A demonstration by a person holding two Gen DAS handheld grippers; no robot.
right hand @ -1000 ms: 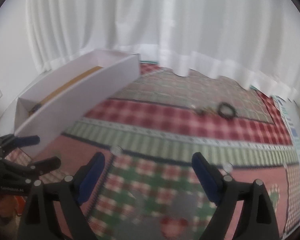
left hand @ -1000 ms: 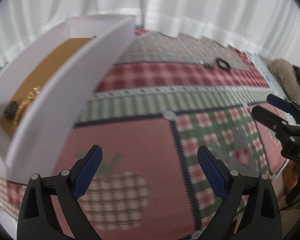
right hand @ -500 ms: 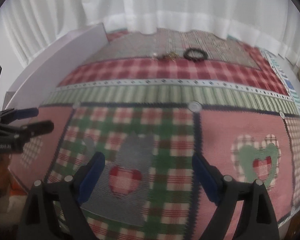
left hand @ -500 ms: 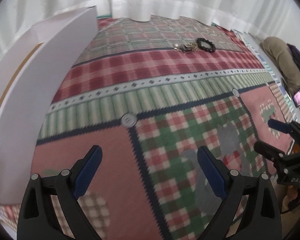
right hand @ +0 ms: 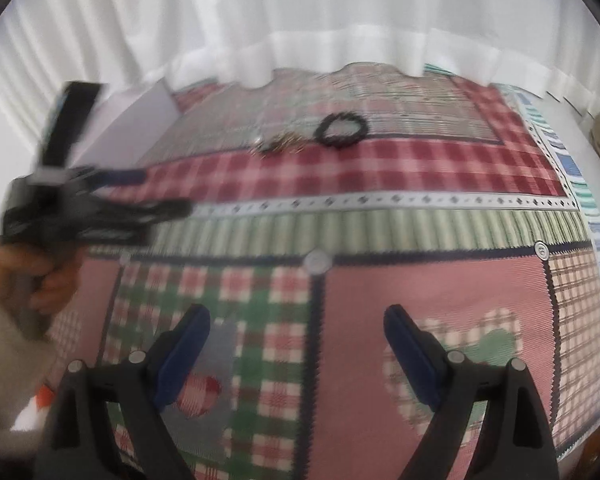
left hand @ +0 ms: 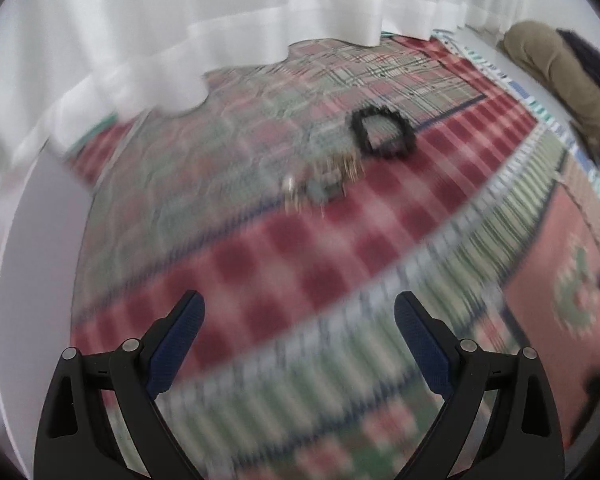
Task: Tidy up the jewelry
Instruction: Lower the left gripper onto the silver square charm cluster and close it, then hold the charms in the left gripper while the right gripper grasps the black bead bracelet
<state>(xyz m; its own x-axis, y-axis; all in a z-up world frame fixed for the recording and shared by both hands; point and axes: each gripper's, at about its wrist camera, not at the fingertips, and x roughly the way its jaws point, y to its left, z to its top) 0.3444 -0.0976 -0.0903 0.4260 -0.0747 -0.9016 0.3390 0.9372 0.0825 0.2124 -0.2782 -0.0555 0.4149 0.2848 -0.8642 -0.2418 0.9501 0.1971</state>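
Observation:
A black beaded bracelet (left hand: 383,133) lies on the patchwork cloth, with a small heap of gold and silver jewelry (left hand: 324,182) just left of it. Both sit well ahead of my left gripper (left hand: 299,322), which is open and holds nothing. The right wrist view shows the same bracelet (right hand: 341,129) and gold heap (right hand: 281,143) far ahead of my open, empty right gripper (right hand: 297,328). At the left of that view the left gripper (right hand: 148,196) is blurred in a person's hand (right hand: 40,276), pointing toward the jewelry. The white box (right hand: 136,128) stands at the far left.
The patchwork cloth (right hand: 380,216) covers the table. White curtains (right hand: 300,8) hang along the far edge. The white box wall (left hand: 32,280) runs down the left of the left wrist view. A brown cushion (left hand: 560,68) lies at the far right.
My left gripper has swung away from the white box and forward toward the bracelet and gold heap, which now look much nearer. The right gripper has moved only slightly. Both stay open.

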